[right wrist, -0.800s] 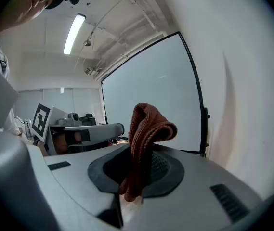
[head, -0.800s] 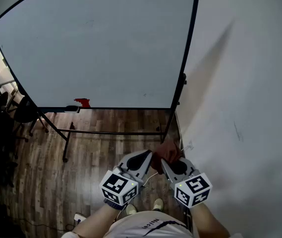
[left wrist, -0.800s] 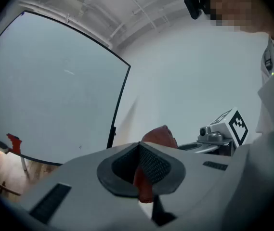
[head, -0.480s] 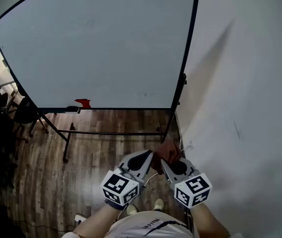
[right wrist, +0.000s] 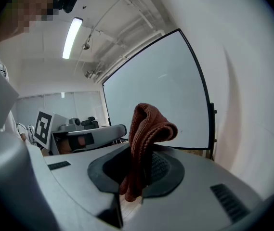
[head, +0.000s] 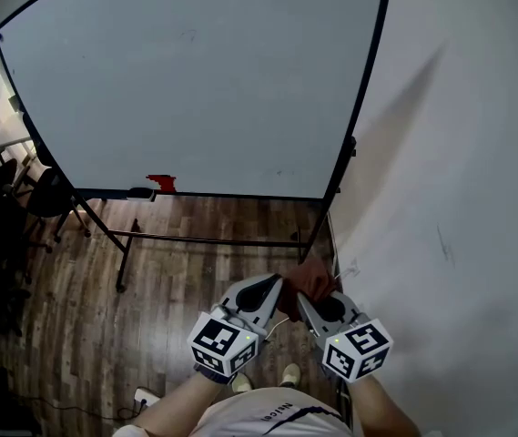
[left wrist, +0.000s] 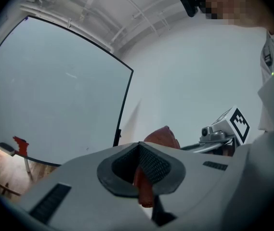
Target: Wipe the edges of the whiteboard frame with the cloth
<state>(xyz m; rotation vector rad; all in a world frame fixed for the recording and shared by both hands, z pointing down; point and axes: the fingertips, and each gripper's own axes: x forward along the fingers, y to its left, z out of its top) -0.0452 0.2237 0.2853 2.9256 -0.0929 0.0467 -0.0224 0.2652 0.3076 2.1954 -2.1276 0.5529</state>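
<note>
The whiteboard (head: 204,71) stands ahead on a stand, its black frame (head: 360,98) running down the right side and along the bottom. A rust-brown cloth (head: 311,279) is bunched between my two grippers, low in the head view and well short of the board. My left gripper (head: 272,286) is shut on a strip of the cloth (left wrist: 142,189). My right gripper (head: 302,299) is shut on the cloth (right wrist: 146,129), whose folded end sticks up above its jaws. The frame's right edge (right wrist: 202,90) shows beyond the cloth in the right gripper view.
A white wall (head: 459,198) runs close along the right. The board's stand legs (head: 122,253) rest on a wooden floor (head: 195,280). A small red object (head: 160,183) sits on the board's bottom ledge. Black chairs (head: 4,217) crowd the left side.
The board has shifted slightly right and up in the head view. Both grippers stay together on the cloth, almost unmoved.
</note>
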